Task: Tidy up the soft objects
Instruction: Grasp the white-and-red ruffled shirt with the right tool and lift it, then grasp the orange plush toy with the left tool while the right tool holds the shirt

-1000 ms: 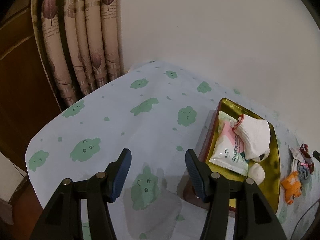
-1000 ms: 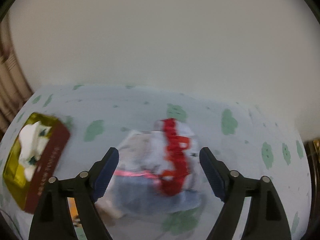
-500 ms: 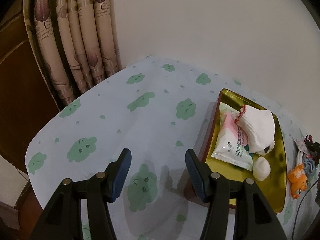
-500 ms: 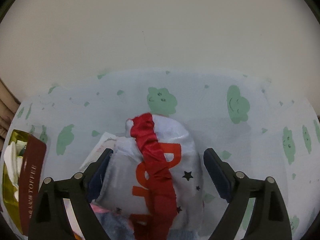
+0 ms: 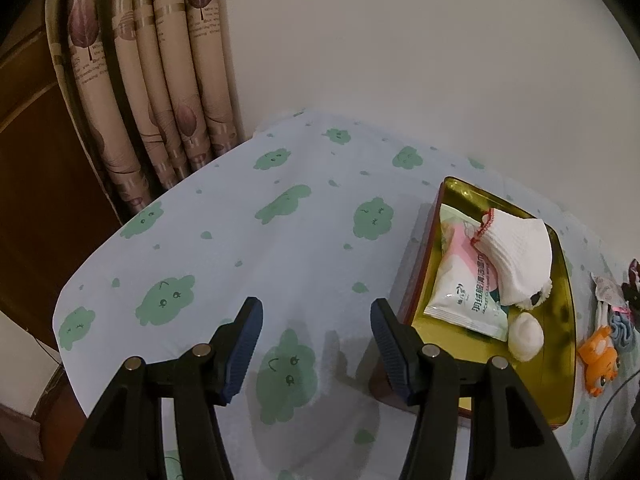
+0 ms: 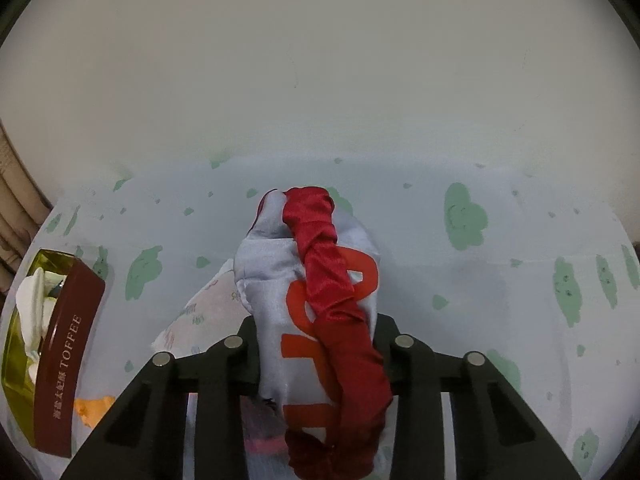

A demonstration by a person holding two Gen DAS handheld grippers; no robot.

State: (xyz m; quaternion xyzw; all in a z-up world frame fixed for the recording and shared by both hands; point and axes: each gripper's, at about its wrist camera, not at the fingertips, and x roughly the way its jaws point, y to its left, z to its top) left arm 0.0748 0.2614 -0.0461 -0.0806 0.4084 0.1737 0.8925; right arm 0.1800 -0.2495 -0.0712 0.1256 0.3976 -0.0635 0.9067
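**Right gripper clamps the satin pouch**

And there it is: the right gripper, spread wide half a second ago, has now closed on the pale grey satin pouch with orange lettering and a ruched red band, which bulges up between the fingers above the cloud-print tablecloth. The glossy fabric creases where it is pinched. The left gripper hangs beside the gold-lined tin tray with maroon walls, jaws still spread apart, holding nothing. Inside the tray lie a crinkly white wipes packet, a ribbed white sock with red trim and a round white puff. An orange plush cat lies just outside.
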